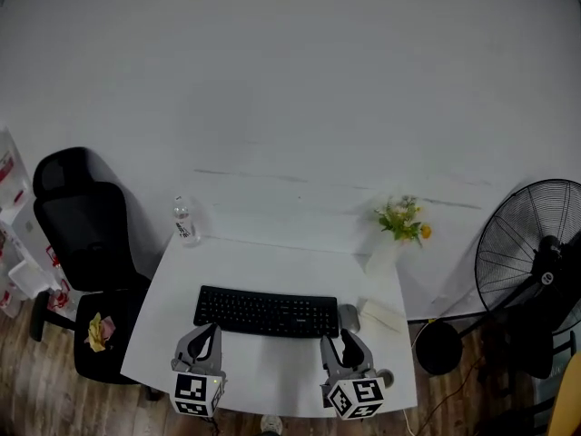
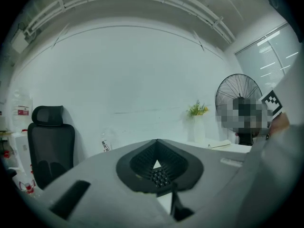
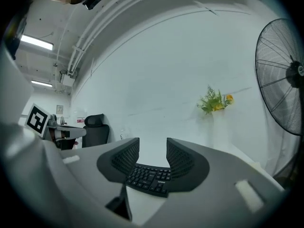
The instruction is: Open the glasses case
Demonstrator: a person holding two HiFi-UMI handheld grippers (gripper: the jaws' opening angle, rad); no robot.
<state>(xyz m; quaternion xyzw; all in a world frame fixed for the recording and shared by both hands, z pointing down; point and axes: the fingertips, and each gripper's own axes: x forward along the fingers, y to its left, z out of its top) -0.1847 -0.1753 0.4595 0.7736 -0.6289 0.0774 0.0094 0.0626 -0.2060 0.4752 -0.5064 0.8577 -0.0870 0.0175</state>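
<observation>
Head view: desk [image 1: 272, 266] carries keyboard [image 1: 266, 312]; vase [image 1: 383, 254] at 1 o'clock holds flowers [image 1: 402, 218]; left gripper [image 2: 157, 146] jaws together, right gripper [image 3: 153, 151] apart.

the fan [image 1: 528, 254] is cut off at the right edge.

We see a white table [image 1: 281, 266] under a black keyboard [image 1: 265, 312]. The left tongs [image 1: 211, 331] and right tongs [image 1: 347, 339] are grey, with black ribbed pads [image 3: 124, 159] and black-and-white square-patterned cubes. At nine o'clock a black chair [image 1: 77, 225]; at three, a black fan [image 1: 531, 243]; at one, a green plant [image 1: 399, 216] with a yellow-orange bloom. The floor [image 1: 27, 389] is brown wood-grain.
</observation>
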